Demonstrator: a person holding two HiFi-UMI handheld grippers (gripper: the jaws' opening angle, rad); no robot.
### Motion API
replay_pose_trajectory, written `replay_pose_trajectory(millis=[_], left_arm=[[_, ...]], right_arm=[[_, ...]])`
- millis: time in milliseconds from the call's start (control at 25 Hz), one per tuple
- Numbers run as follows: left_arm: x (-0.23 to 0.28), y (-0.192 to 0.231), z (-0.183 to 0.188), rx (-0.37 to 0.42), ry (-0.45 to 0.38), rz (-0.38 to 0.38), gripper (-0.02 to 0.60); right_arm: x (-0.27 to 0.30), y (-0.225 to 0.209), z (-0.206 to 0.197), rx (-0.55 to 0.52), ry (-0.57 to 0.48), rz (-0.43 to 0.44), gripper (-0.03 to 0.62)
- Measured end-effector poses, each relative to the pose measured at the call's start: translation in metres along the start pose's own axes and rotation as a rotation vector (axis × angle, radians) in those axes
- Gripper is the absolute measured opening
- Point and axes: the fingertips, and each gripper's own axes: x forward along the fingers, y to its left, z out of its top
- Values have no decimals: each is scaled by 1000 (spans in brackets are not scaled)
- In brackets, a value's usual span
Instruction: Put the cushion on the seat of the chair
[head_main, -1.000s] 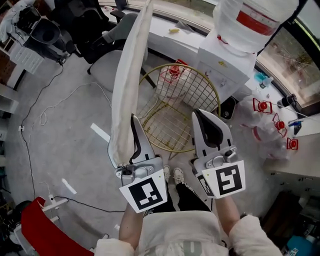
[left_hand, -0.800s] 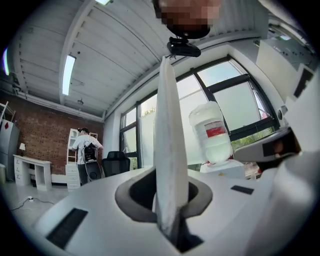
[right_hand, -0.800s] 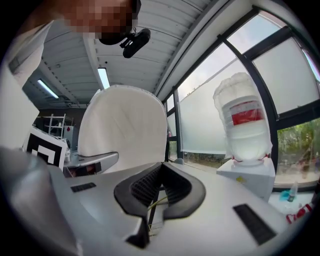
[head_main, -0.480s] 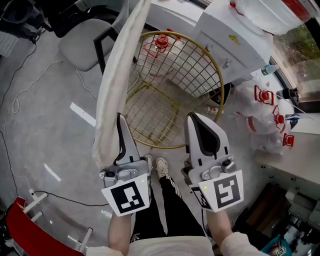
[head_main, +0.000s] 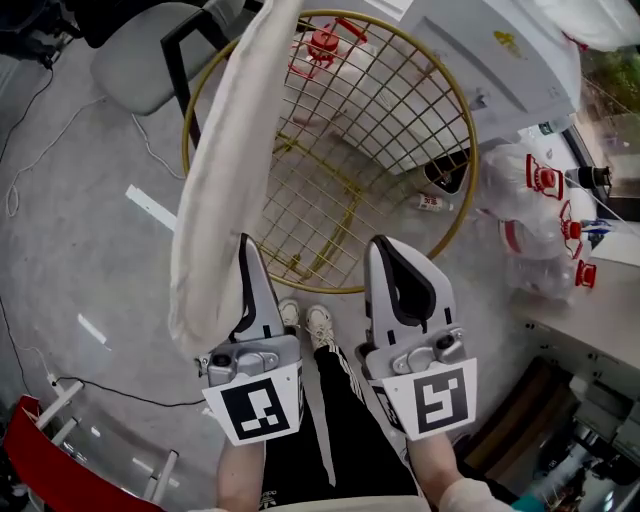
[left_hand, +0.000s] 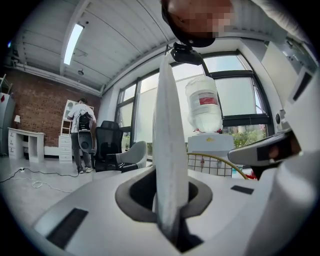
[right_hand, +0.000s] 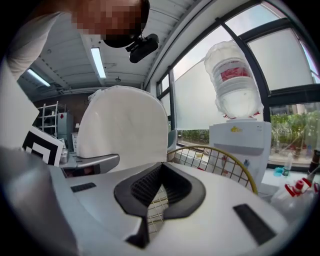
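My left gripper (head_main: 247, 243) clamps the cushion (head_main: 222, 170) by its near edge; it stands edge-up, long axis running away from me, over the left rim of the seat (head_main: 345, 291); my right gripper (head_main: 386, 248), nearer the seat's middle, is closed and empty.

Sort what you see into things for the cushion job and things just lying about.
For the job:
cushion, clamped edge-up in the left gripper
gold wire chair

Lying about:
water dispenser
grey office chair
floor cable
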Motion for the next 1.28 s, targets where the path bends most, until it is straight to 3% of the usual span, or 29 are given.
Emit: replay_pose_trajectory(millis=[240, 560, 880, 1280], left_arm=[[2, -1, -20, -67, 4, -28, 52], [11, -24, -26, -268, 9, -179, 51], [17, -40, -49, -570, 75, -321, 49], [29, -48, -97, -941, 178, -435, 46]], right_arm=[[5, 0, -16, 32, 14, -1, 15], [7, 0, -15, 71, 14, -5, 15], [5, -5, -23, 101, 33, -13, 15], [8, -15, -47, 155, 61, 0, 15]])
